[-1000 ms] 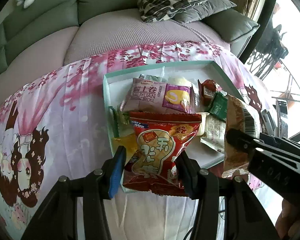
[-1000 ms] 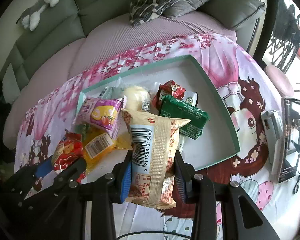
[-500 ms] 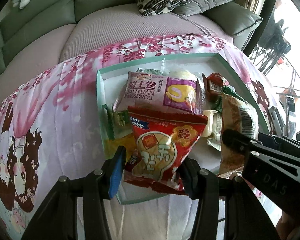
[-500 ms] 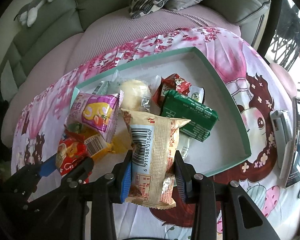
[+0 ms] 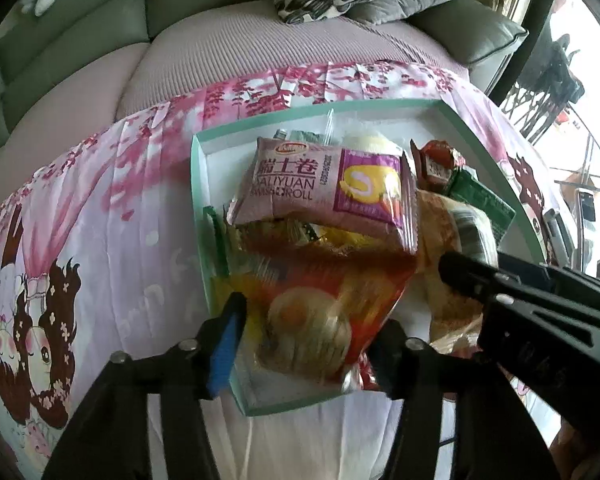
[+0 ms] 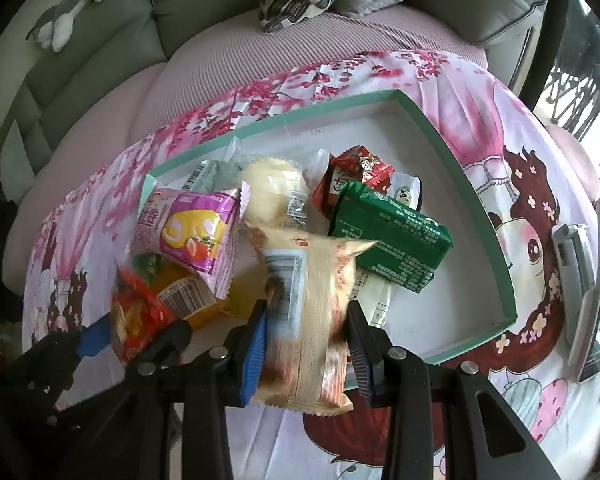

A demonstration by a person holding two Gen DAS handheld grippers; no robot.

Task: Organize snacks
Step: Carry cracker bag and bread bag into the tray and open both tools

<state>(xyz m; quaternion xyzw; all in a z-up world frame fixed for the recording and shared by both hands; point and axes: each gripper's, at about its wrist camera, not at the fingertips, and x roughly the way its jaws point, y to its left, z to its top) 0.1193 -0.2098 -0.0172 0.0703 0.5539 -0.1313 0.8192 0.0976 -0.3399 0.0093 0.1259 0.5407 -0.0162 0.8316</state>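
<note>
Left wrist view: left tool (image 5: 308, 336) clamped on blurred red crinkly snack bag (image 5: 324, 300), over near corner of shallow teal-rimmed white tray (image 5: 198, 184).

Right wrist view: right tool (image 6: 306, 338) gripping beige barcode-printed snack packet (image 6: 312, 312) above tray's near edge (image 6: 476, 336), beside green foil pack (image 6: 392, 236).

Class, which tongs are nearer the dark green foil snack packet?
Right. The right tongs, gripping a beige packet, sit just beside the dark green foil snack packet; left tongs are farther away.
</note>
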